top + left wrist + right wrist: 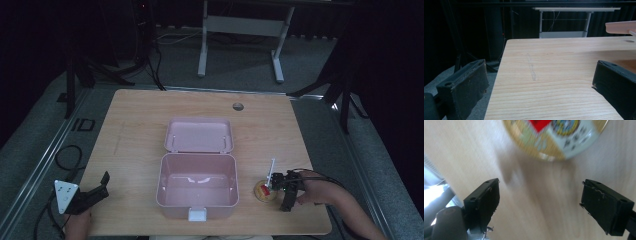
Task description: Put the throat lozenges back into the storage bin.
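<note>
A pink box (197,186) stands open in the middle of the wooden table (140,125), its lid (199,135) laid back behind it. To its right lies a small round yellow container (264,191) with a red patch on its printed top (556,135). A thin white stick (271,167) rises just behind it. My right gripper (281,193) hovers beside the container on its right, open, with bare wood between its jaws (540,205). My left gripper (99,189) rests at the table's front left corner, open and holding nothing (539,82).
The pink lid's edge (621,27) shows at the far right of the left gripper view. A round cable hole (238,106) sits near the table's far edge. A white desk frame (240,30) stands on the floor behind, and cables (67,157) lie to the left.
</note>
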Available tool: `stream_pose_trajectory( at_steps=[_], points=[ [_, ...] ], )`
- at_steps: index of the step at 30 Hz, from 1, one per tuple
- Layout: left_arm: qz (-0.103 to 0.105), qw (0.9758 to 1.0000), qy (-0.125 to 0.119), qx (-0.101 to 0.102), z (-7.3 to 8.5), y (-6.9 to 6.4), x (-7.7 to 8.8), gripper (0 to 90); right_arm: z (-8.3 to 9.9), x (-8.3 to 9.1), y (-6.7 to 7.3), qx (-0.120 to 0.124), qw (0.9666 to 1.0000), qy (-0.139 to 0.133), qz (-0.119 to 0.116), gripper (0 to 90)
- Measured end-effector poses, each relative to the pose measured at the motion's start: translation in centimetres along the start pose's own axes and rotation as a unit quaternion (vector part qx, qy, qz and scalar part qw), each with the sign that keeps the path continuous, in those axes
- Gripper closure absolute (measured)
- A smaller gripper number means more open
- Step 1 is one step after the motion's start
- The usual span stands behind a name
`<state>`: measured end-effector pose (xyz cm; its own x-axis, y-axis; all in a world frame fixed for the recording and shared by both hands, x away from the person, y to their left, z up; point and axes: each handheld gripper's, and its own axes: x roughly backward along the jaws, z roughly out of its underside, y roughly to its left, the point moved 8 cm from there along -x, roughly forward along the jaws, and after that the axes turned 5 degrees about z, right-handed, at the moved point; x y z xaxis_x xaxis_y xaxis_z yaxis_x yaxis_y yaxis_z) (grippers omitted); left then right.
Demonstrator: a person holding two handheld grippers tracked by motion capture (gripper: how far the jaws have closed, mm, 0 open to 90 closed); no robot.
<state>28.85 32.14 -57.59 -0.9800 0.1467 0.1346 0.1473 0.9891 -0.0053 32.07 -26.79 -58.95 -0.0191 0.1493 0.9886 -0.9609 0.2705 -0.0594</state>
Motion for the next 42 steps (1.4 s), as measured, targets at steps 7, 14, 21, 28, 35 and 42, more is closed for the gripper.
stream_pose_trajectory(
  at_steps=[7, 14, 21, 28, 35, 42],
  points=[
    [0.003, 1.0, -0.001, 0.0, 0.0, 0.0, 0.0, 0.4, -2.1, -0.1, -0.3, 0.014, 0.9999, -0.004, 0.003, 15.7],
    [0.005, 1.0, -0.002, 0.0, 0.0, 0.0, 0.0, 0.4, -4.0, -0.3, -0.4, 0.029, 0.9995, -0.007, 0.008, 19.8],
    [0.006, 1.0, -0.002, 0.0, 0.0, -0.1, 0.0, 0.4, -5.1, -0.2, -0.5, 0.047, 0.9988, -0.005, 0.01, 19.6],
    [0.009, 1.0, -0.002, 0.0, 0.0, -0.1, 0.0, 0.4, -6.4, 0.1, -0.6, 0.059, 0.998, -0.014, 0.015, 16.8],
    [0.011, 0.9999, -0.002, 0.0, 0.0, -0.1, 0.0, 0.4, -7.3, -0.1, -0.5, 0.078, 0.9966, -0.011, 0.022, 19.2],
    [0.011, 0.9999, -0.002, 0.0, 0.0, -0.1, 0.0, 0.4, -6.8, 0.5, -0.1, 0.089, 0.996, -0.005, 0.004, 19.7]
  ],
)
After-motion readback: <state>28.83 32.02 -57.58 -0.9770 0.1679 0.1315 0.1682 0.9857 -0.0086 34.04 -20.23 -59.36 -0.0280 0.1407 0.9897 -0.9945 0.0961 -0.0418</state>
